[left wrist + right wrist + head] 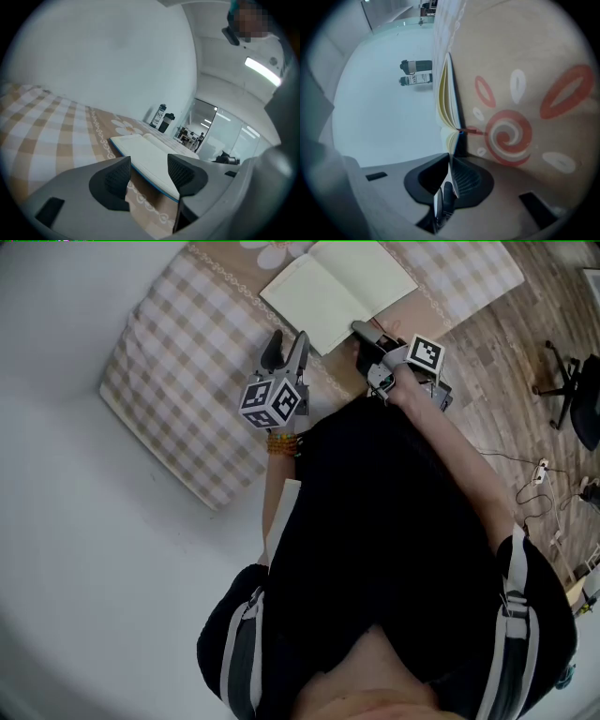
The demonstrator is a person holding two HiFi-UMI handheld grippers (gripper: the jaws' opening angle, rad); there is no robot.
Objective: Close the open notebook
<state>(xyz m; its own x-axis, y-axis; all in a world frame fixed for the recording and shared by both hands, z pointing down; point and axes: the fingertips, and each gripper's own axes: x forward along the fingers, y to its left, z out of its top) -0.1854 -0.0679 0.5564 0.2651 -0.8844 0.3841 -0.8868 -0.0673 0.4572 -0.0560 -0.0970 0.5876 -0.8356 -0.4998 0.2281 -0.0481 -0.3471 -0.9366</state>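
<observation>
Right gripper (451, 176) is pinched tight on a thin leaf at the near edge of the notebook (337, 287). Could be the cover or a page, can't tell which. Left gripper (147, 171) has its jaws spread with nothing between them. It's low over the cloth (178, 362), just off the notebook's near left edge and not touching it.

Around it: the checked cloth has a tan flowered band down the middle and lies on a white counter (66, 474). Two dark bottles (161, 117) stand on the counter past the notebook's far side, well apart from it. Off to the right there's wood floor (497, 352), an office chair (574, 395) and some cables (539, 474). Nothing lies on the pages or right beside the book.

The notebook lies open and flat on the tan band. It has blank cream pages, a blue edge to the cover, and a small red ribbon (471, 131) sticking out at the spine.
</observation>
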